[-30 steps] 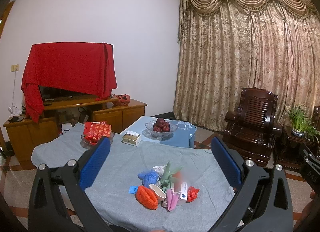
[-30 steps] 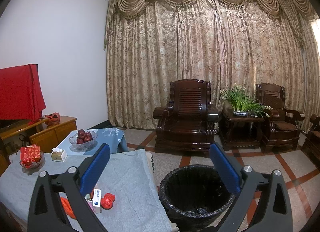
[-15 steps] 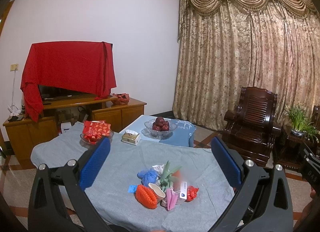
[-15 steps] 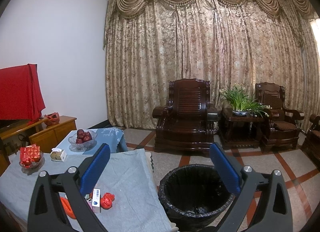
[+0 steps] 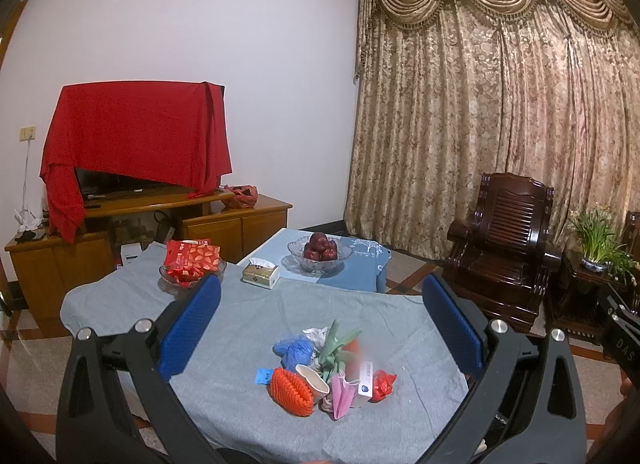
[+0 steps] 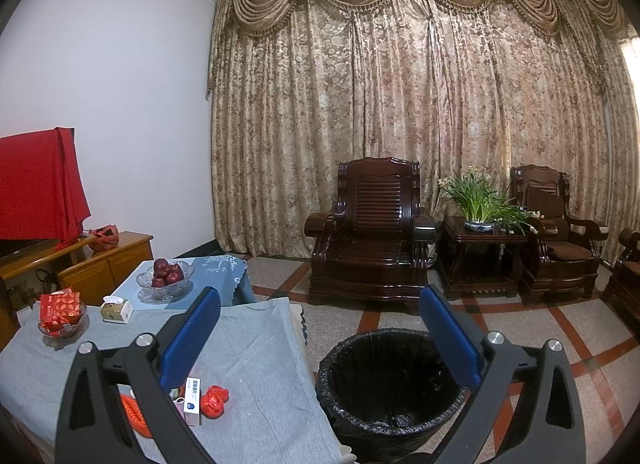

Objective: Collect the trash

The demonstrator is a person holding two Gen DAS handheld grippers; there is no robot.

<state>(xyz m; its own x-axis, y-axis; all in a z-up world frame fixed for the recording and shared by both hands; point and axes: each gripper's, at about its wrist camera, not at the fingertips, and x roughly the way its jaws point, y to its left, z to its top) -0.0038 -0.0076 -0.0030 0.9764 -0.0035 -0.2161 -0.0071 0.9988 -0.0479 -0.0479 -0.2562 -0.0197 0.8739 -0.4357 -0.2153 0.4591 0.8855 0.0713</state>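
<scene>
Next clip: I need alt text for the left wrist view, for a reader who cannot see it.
The open left gripper hovers above a small pile of trash on a grey-clothed table, holding nothing. Farther back stand a tissue box, a glass bowl of apples and a dish of red packets.

Plain white wall [image 5: 240, 32] at left; floor-to-ceiling gold floral curtains w/ swagged valance [image 6: 400, 96] across far wall. Speckled floor w/ red inlaid stripes [image 6: 568, 328]. Dark carved wooden armchair [image 6: 370, 232] far centre, small dark side table [image 6: 482, 260] to its right. Light wooden TV cabinet [image 5: 160, 224] far left.
</scene>
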